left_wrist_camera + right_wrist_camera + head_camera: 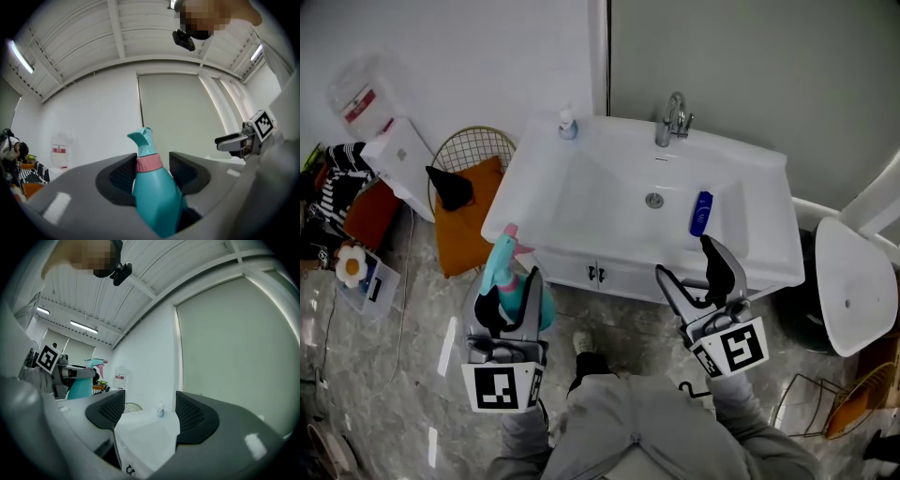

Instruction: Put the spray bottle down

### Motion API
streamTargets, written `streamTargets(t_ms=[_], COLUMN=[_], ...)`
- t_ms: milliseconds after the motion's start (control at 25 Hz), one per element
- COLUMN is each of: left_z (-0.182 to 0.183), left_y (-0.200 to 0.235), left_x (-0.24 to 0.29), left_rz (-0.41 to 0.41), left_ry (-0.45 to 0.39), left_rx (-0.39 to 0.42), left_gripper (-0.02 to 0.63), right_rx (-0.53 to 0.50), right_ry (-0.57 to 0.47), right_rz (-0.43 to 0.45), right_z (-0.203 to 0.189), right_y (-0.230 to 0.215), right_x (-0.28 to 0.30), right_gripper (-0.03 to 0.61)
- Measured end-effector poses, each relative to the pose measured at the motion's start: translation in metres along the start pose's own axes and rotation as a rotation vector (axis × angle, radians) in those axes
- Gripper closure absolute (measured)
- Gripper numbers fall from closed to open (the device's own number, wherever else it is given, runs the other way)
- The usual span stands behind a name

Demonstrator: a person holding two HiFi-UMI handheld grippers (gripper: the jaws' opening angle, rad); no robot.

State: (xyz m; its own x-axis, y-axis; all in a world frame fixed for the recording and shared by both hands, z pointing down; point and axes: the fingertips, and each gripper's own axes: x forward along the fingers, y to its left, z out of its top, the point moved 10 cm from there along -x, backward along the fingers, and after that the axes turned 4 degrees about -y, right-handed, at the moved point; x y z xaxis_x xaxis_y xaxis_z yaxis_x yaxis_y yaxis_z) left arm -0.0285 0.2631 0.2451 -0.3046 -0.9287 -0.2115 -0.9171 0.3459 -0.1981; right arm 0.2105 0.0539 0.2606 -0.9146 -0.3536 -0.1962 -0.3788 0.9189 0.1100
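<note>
Fingers [123, 176] of the left gripper [511, 295] are clamping the spray bottle [501, 272] on its teal body just below the pink collar. The bottle's long axis is running out along the jaws, with the nozzle leading away from the hand. In the head view it is hanging at lower left over the floor [412, 375], just off the front left corner of the sink [750, 159]. The sink's flat rim is lying up and to the right of the nozzle and looks like the nearest place to stand it. The right gripper [686, 261] is hovering at lower centre-right, jaws spread and holding nothing, well apart from the bottle. A tap [673, 119] is standing at top centre, and a wire basket [473, 150] is sitting at the sink's left.
</note>
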Motion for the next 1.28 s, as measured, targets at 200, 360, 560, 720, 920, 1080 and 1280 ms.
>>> streamTargets(t_ms=[200, 360, 560, 720, 920, 1080, 1280], left_z=[-0.016, -0.028, -0.040, -0.049, -0.069, -0.074, -0.079], left_y=[0.024, 0.047, 0.078, 0.099, 0.124, 0.127, 0.130], left_x=[0.034, 0.070, 0.109, 0.141, 0.200, 0.201, 0.214], left_rz=[-0.039, -0.082, -0.138, -0.177, -0.231, -0.259, -0.293], left_ry=[-0.012, -0.018, -0.033, -0.039, -0.030, -0.067, -0.094], left_rx=[-0.008, -0.015, -0.022, -0.023, -0.048, -0.054, -0.070], left_gripper=[0.347, 0.347, 0.347, 0.347, 0.348, 0.348, 0.348], right_rx=[-0.012, -0.015, -0.022, -0.027, -0.028, -0.051, -0.074], right_ry=[0.005, 0.013, 0.017, 0.027, 0.059, 0.050, 0.050], right_rz=[-0.033, -0.067, -0.115, -0.149, -0.199, -0.231, -0.260], right_z=[-0.010, -0.017, -0.024, -0.029, -0.041, -0.041, -0.038], right_y=[-0.003, -0.006, -0.004, -0.006, -0.024, -0.014, -0.012], right_x=[0.034, 0.067, 0.105, 0.135, 0.181, 0.176, 0.182], right_gripper=[0.245, 0.245, 0.245, 0.245, 0.245, 0.245, 0.245])
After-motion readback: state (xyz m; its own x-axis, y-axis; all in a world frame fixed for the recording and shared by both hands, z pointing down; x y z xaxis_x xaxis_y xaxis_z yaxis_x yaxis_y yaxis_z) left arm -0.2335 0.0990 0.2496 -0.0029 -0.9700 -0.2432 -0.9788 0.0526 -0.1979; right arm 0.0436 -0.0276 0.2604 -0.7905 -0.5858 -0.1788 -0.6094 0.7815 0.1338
